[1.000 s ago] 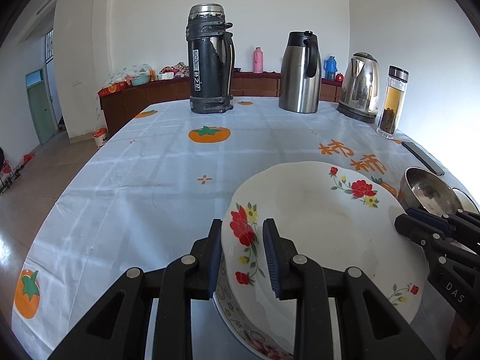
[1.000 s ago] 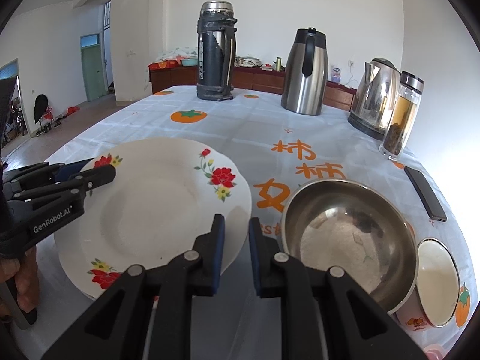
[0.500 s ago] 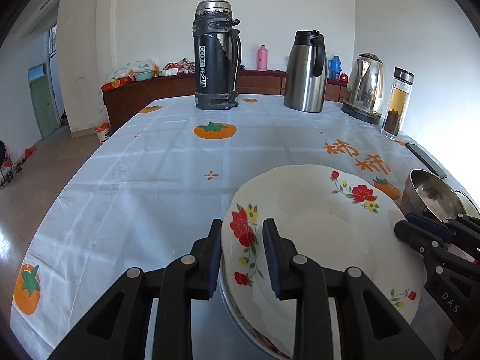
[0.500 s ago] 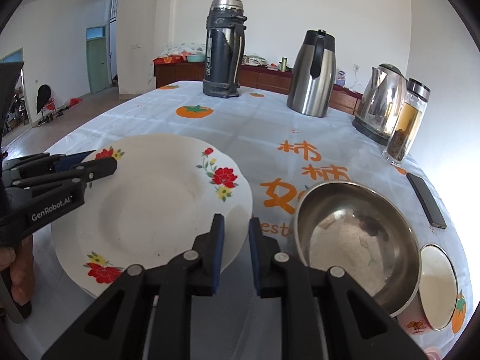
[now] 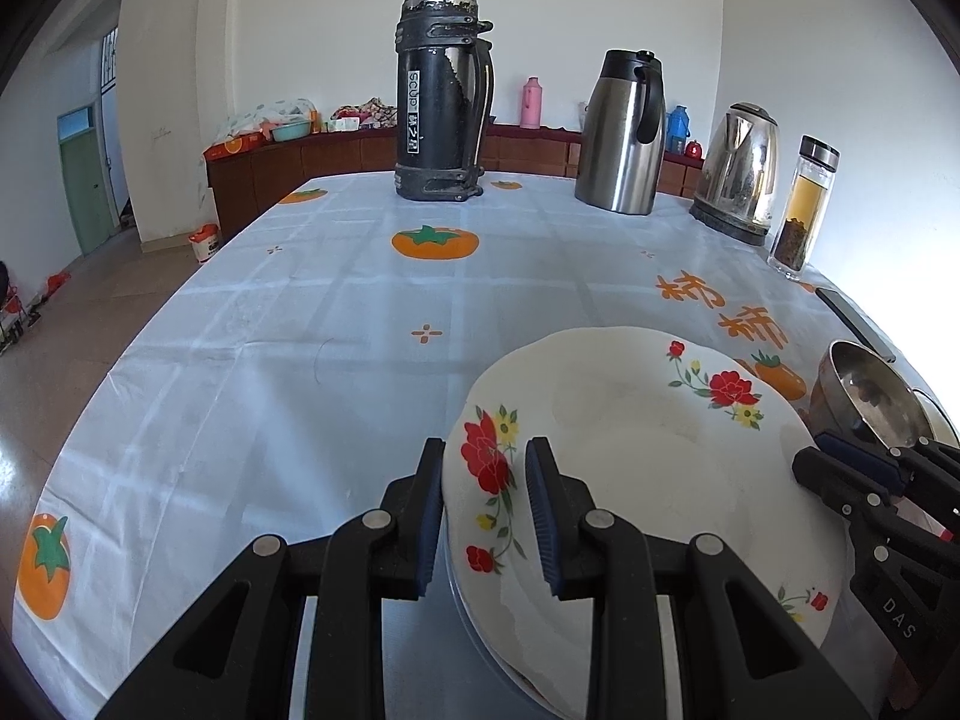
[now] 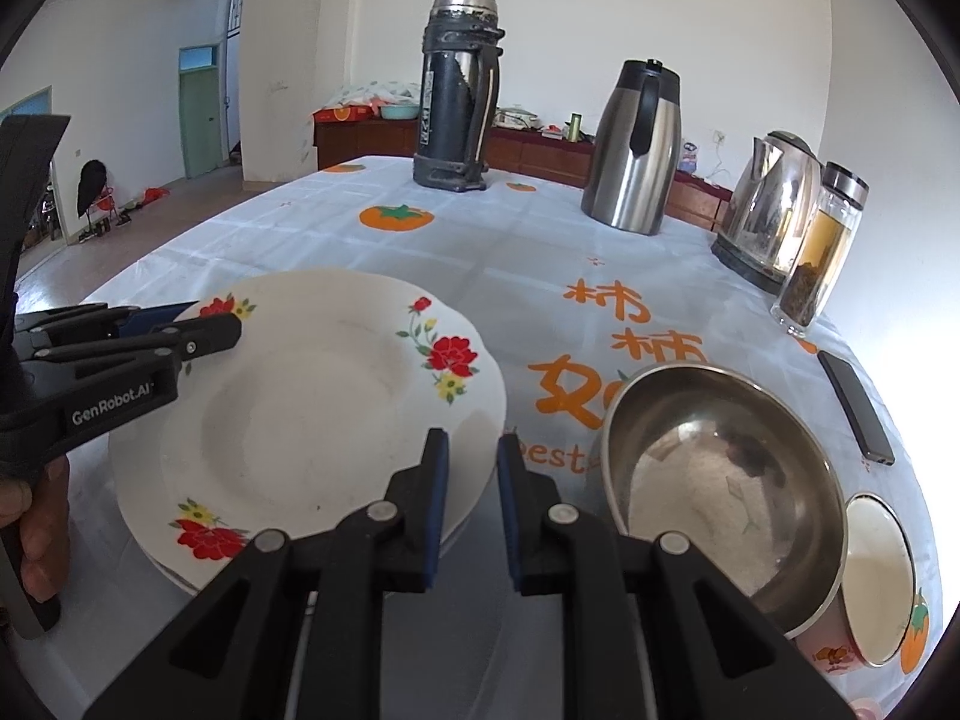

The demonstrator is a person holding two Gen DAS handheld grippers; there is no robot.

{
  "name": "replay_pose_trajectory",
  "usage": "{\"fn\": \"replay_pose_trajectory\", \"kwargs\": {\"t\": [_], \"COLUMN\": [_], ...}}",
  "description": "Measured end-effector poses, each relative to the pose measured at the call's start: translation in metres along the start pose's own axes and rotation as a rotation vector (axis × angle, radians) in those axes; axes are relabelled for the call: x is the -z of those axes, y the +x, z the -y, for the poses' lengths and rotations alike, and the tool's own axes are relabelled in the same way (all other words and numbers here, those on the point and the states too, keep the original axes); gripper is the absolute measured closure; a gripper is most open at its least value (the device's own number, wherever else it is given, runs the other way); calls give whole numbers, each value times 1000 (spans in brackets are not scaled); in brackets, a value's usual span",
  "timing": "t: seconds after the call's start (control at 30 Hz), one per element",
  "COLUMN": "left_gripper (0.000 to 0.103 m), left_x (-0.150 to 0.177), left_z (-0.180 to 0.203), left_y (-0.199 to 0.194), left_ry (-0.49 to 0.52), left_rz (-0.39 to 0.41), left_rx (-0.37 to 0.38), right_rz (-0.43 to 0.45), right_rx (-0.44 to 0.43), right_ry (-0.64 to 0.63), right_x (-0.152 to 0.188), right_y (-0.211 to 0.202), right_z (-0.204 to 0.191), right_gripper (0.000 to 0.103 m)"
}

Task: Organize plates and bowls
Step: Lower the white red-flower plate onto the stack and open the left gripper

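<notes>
Plate [image 5: 648, 456] now lower, onto stack.

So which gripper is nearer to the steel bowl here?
Right. The right gripper hangs open just left of the steel bowl, by the flowered plate's near-right edge. The left gripper is clamped on the flowered plate at its far-left rim.

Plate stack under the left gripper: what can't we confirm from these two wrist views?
- Plate count: under the top floral plate only slivers of lower rims show in both views.
- Left gripper contact: its fingers straddle the plate's rim, but the left wrist view doesn't settle whether the pads press it.
- Small bowl: partly hidden by the steel bowl in the right wrist view.
- Right gripper: nothing between its fingers.
</notes>
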State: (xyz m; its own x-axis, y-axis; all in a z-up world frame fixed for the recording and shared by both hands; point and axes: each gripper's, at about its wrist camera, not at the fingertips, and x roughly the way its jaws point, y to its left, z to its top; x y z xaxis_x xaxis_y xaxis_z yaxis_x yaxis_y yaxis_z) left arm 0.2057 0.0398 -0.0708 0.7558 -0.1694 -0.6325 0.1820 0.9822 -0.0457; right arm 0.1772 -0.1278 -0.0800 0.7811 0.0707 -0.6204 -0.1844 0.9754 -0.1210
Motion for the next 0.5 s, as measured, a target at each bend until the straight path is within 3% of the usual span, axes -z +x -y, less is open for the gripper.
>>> {"fn": "replay_pose_trajectory", "kwargs": {"t": [0.3, 0.4, 0.5], "left_gripper": [73, 65, 49], "left_x": [0, 0, 1], "left_z": [-1, -1, 1], "left_y": [-1, -5, -8], "left_ry": [-8, -10, 4], "left_rz": [2, 16, 31], "left_rx": [-7, 1, -7], "right_rz": [-1, -5, -5], "right_rx": [1, -1, -14], "right_ry": [-16, -52, -57], "right_x": [0, 0, 0], "right_y": [1, 1, 1], "right_z": [-1, -9, -9], "right_gripper": [84, 73, 66]}}
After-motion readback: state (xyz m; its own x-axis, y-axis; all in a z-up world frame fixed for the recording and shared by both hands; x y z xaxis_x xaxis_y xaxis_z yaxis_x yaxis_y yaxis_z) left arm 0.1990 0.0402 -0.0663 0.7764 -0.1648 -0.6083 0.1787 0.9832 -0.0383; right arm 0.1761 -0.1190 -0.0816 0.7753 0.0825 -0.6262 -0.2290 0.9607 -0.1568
